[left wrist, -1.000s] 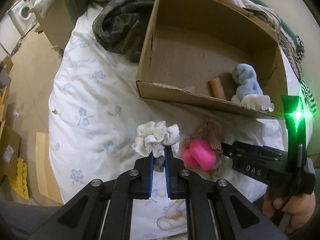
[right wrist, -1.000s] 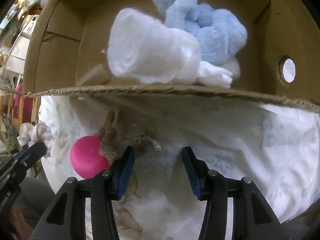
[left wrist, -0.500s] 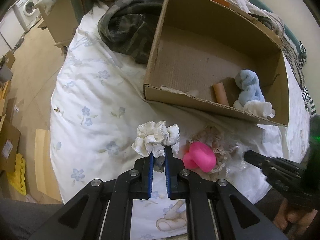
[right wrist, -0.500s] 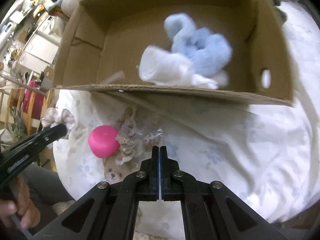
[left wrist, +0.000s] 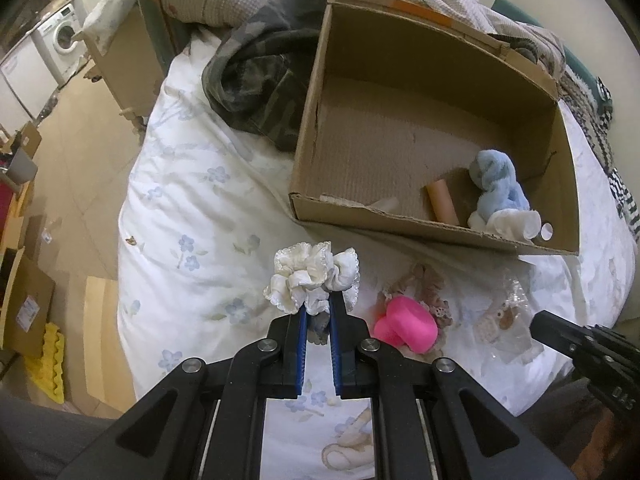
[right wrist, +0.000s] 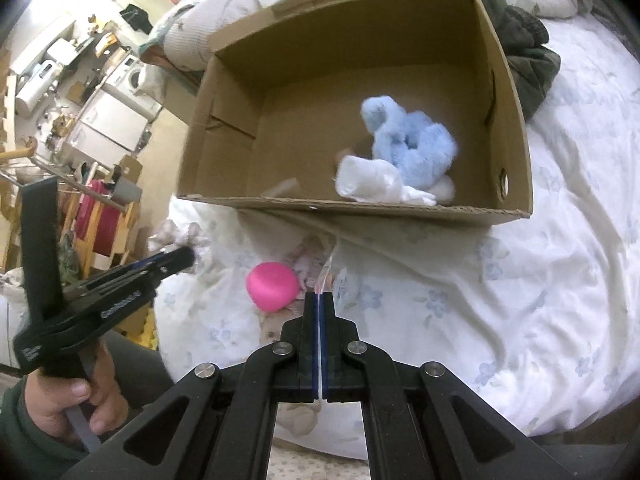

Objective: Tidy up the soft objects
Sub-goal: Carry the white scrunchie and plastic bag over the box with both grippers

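Cardboard tube (left wrist: 442,202) half-hidden behind box front wall (left wrist: 400,224); right gripper (left wrist: 576,346) cut off lower right; left-side background clutter blurred.

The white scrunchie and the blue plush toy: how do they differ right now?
The white scrunchie is ruffled, frilly-edged cloth, while the blue plush toy is fluffy fur. The scrunchie is pinched in the jaws of the left gripper, above the bed, whereas the plush toy lies loose inside the cardboard box, beside a white fluffy piece. Both are soft, pale things.
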